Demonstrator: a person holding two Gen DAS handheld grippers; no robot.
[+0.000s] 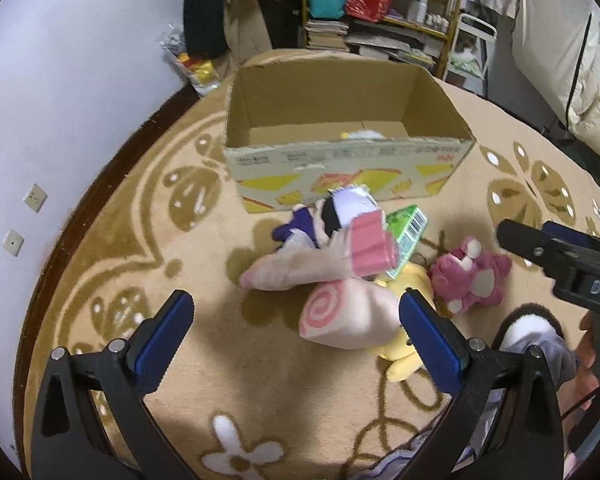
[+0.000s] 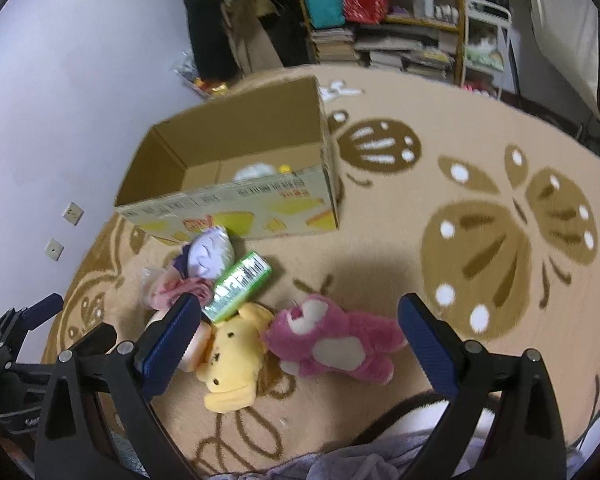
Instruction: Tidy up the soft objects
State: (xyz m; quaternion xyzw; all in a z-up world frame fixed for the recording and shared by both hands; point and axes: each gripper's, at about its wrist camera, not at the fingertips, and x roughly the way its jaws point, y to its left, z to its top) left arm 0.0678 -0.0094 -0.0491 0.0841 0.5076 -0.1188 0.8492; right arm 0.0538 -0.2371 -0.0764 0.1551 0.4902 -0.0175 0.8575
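An open cardboard box (image 1: 340, 160) (image 2: 236, 216) stands on the carpet with a white-and-yellow plush (image 1: 360, 134) (image 2: 256, 170) inside. In front of it lie a pile of soft toys: a pale pink swirl plush (image 1: 340, 312), a purple-white plush (image 1: 340, 208) (image 2: 208, 256), a yellow plush (image 2: 236, 356), a magenta bear (image 1: 472, 276) (image 2: 336, 340), and a green carton (image 1: 408, 232) (image 2: 240, 284). My left gripper (image 1: 296, 304) hangs open over the pink swirl plush. My right gripper (image 2: 300, 312) is open above the magenta bear and yellow plush; it also shows at the left wrist view's right edge.
A beige patterned carpet (image 2: 480, 240) covers the floor. A lilac wall (image 1: 60, 80) with two sockets is at left. Shelves (image 2: 400, 20) with books and bags stand behind the box. A slippered foot (image 1: 532, 332) is near the toys.
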